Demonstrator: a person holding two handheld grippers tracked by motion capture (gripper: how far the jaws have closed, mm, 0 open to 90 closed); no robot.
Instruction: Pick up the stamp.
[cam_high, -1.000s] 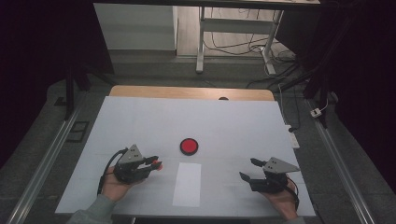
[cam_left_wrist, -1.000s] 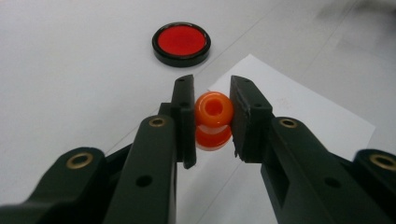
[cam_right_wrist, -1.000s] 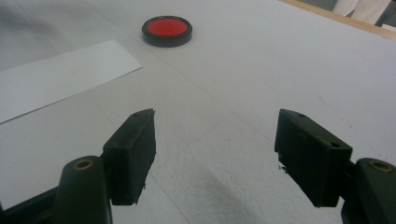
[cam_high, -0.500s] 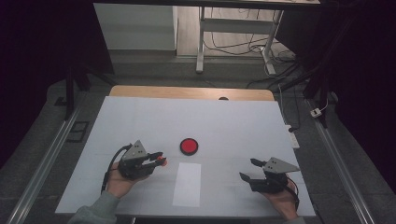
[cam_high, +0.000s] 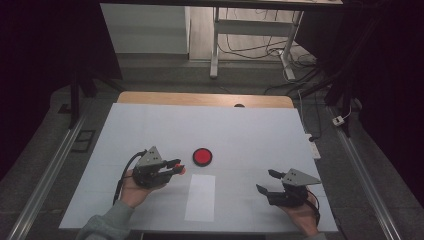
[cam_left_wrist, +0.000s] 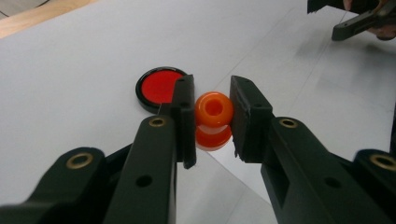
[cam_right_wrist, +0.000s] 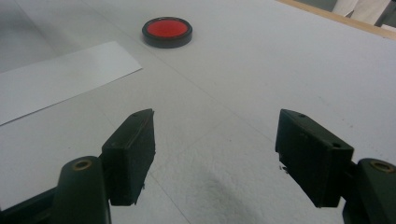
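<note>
Between the left gripper's closed jaws, an unlabelled orange ring; right gripper jaws wide open.

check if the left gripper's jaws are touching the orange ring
Touching. The left gripper view shows the left gripper with both jaws pressed against the orange ring, no gap either side.

On the table, a round dish is set near the middle, with a sheet of paper laid just in front of it. The left gripper is placed just left of the dish, a ring-shaped bead being held between its jaws. The right gripper is positioned well to the right of the paper.
</note>
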